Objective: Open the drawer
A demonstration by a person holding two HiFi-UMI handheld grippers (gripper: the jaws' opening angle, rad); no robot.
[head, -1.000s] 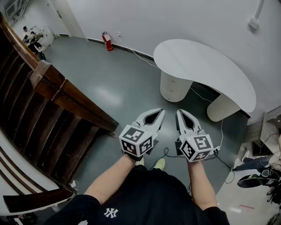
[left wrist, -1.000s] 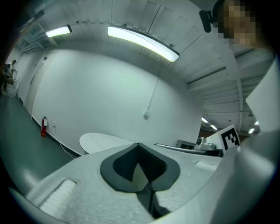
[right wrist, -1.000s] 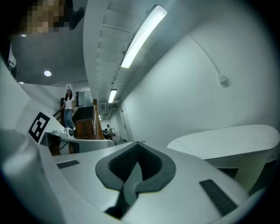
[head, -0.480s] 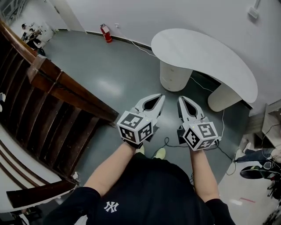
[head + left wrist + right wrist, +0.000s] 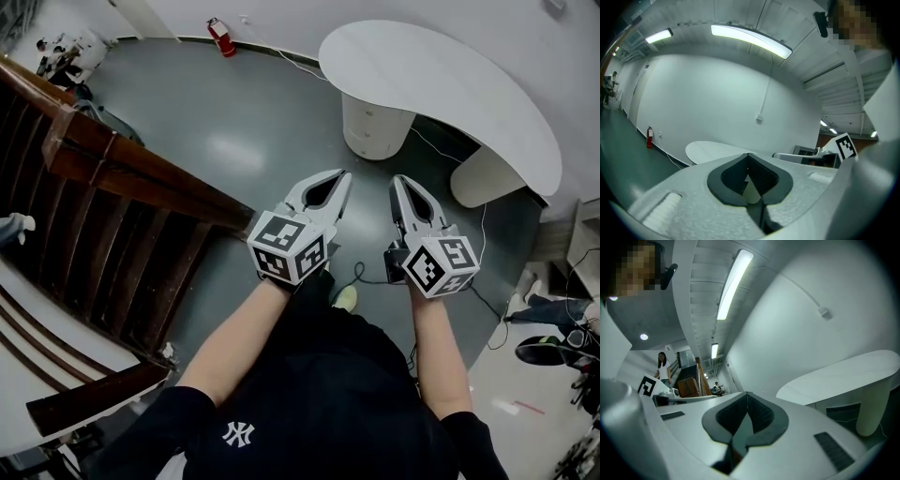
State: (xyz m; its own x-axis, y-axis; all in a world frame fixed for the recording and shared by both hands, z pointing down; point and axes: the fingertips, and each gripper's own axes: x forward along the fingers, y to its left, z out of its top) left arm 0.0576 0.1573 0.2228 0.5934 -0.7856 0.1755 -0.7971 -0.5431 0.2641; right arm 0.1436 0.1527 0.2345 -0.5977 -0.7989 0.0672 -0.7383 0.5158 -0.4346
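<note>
Left gripper: jaws together, nothing held. Right gripper: jaws together, nothing held. Both in air, touching nothing. Drawer under table, 12 o'clock of grippers, well apart.

Wooden banister, red fire extinguisher

Open grey floor lies far left of the left tool, free right up to the far wall. Straight beyond both tools, the white bench overhangs its round drawer pedestal. A second leg stands to the right of the right tool, with bare floor between the two supports. The dark wooden stair railing blocks the left side. A black cable lies on the floor beneath the tools.
</note>
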